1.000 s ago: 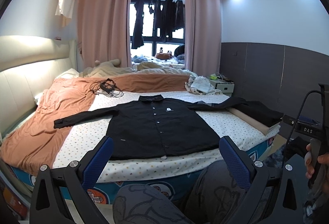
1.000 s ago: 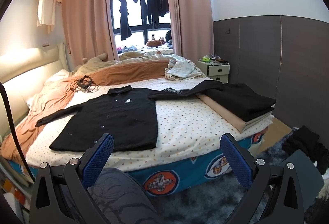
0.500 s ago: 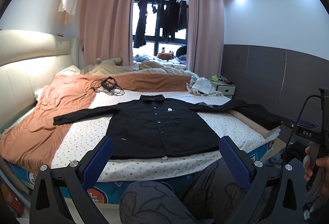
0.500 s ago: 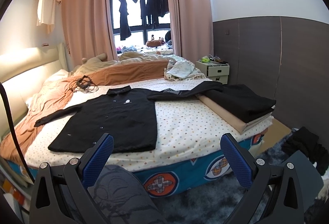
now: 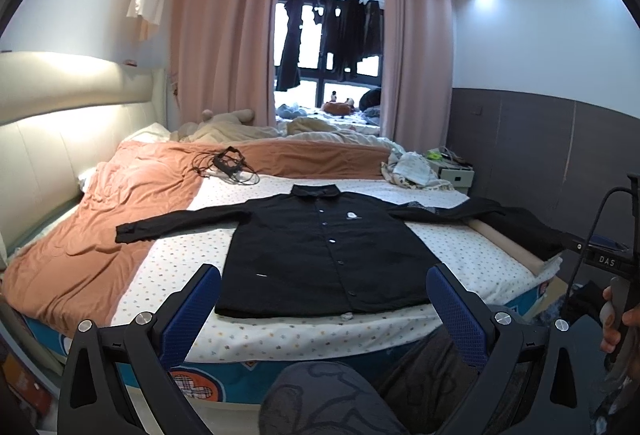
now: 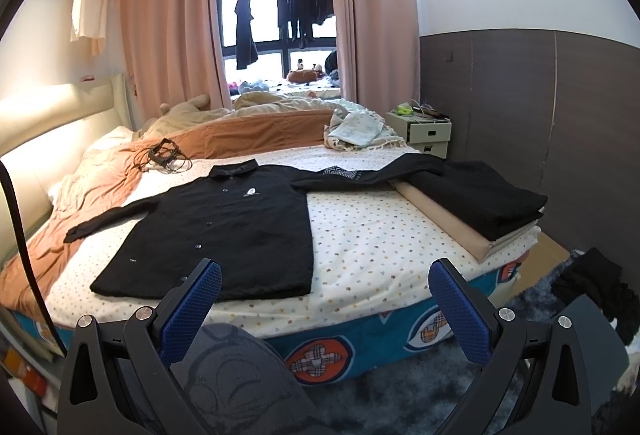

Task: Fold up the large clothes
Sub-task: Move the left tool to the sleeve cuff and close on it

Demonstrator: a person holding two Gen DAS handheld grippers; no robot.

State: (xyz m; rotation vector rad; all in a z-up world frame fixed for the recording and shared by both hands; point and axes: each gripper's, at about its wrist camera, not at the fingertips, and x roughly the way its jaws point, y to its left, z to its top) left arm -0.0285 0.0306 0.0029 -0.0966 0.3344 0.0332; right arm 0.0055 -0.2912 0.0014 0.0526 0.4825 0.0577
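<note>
Black long-sleeved button-up shirt [image 5: 324,251] spread flat, front up, on the dotted white bed sheet [image 5: 192,259]. Left tongs [image 5: 323,289] and right tongs [image 6: 325,285] both wide apart, empty, short of the bed.

left tongs [image 5: 323,287]: jaws spread wide, blue pads facing each other, nothing between them, held level and clear of the bed edge
right tongs [image 6: 325,285]: jaws spread wide, empty, held level short of the bed edge
right hand [image 5: 622,323]: seen from the left wrist camera at the right border, fingers wrapped round the right handle
knee [image 5: 332,395]: in patterned grey trousers, low between the left jaws
</note>
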